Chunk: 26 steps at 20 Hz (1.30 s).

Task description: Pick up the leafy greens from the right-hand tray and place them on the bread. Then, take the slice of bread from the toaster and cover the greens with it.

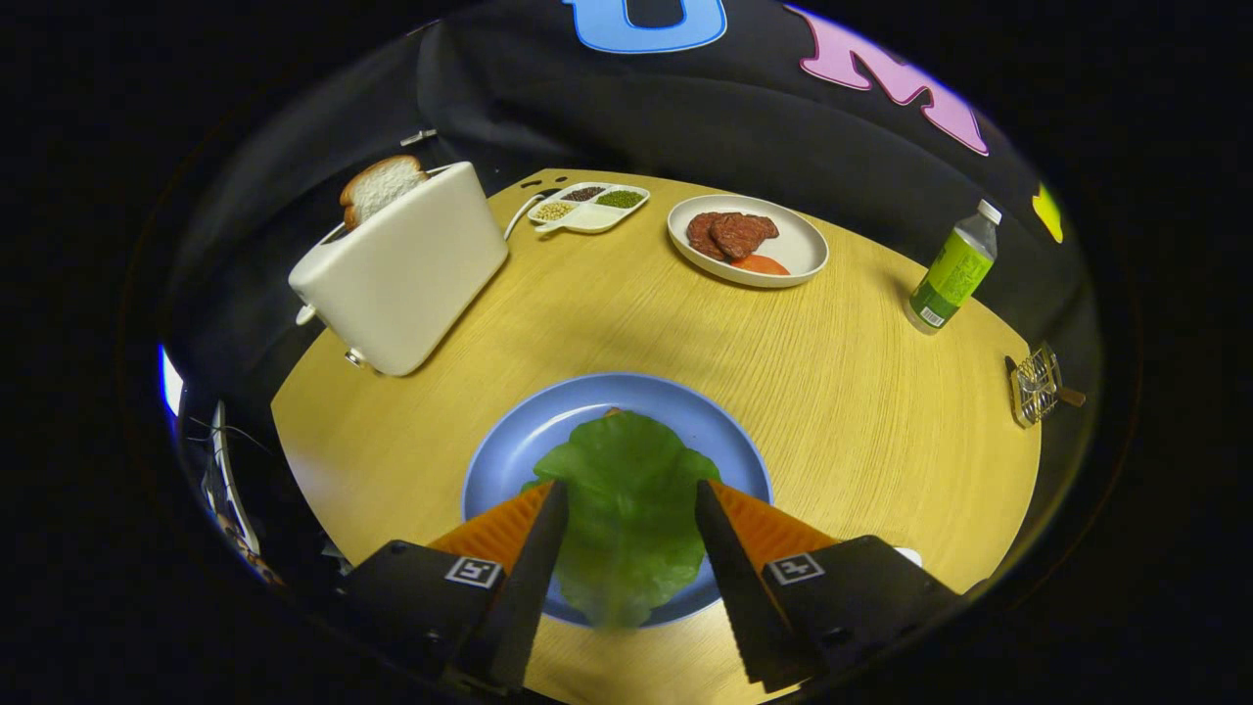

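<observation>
Gripper view: the claw [631, 494] hangs over a blue plate [509, 431] on a round wooden table [626, 313], its two orange-backed fingers [548, 519] spread apart with a leaf of green lettuce [626, 499] lying between them. The leaf spans the gap and its edges reach both fingers, yet whether the pads press on it or merely flank it cannot be told from here. A sliver of something tan peeks out just beyond the leaf's far tip, likely the bread beneath, though too little shows to be sure.

The greens appear to be at or near their resting place, so the step in hand looks like the release. Done well, it would mean letting the leaf settle flat and centred on the plate before drawing the claw straight up and back, so that the limp leaf does not cling to a finger and drag off to one side.

The lettuce is bright green, broad and softly crinkled, with a ruffled far edge and a paler, blurred near end close under the camera; it looks thin and floppy.

Beyond the fingers and to their left stands a white toaster [401, 274] with a slice of bread [380, 186] rising from its slot, the next thing to fetch. Farther ahead sit a small divided dish [589, 208], a white plate of meat slices [749, 240] and, off to the right, a green-labelled bottle [954, 269].
</observation>
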Tool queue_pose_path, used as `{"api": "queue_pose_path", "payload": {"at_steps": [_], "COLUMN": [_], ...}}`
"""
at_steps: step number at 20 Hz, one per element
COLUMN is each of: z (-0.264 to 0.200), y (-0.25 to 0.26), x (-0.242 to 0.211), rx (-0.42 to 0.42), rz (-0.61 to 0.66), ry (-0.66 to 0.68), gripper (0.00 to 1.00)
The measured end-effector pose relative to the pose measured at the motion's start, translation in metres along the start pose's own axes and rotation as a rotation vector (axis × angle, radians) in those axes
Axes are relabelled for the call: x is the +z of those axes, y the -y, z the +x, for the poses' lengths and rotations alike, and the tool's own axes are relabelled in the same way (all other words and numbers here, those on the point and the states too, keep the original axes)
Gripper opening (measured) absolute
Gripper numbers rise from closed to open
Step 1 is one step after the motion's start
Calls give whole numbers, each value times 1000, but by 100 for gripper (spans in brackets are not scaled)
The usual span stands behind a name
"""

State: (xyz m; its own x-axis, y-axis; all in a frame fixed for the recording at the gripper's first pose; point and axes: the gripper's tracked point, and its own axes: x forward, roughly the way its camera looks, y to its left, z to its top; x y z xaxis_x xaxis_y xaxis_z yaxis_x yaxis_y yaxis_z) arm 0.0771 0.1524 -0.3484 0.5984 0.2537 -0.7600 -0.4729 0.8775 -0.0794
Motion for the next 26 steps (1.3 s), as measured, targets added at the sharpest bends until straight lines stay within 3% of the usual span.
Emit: {"api": "queue_pose_path", "payload": {"at_steps": [1, 2, 14, 21, 26], "z": [-3, -10, -73, -56, -20], "y": [-2, -3, -68, -139, -194], "x": [4, 9, 143, 216, 249], "rx": [2, 1, 64, 101, 142], "rz": [3, 8, 13, -24, -44], "ry": [17, 37, 300, 369, 387], "gripper": [95, 100, 100, 100, 100]}}
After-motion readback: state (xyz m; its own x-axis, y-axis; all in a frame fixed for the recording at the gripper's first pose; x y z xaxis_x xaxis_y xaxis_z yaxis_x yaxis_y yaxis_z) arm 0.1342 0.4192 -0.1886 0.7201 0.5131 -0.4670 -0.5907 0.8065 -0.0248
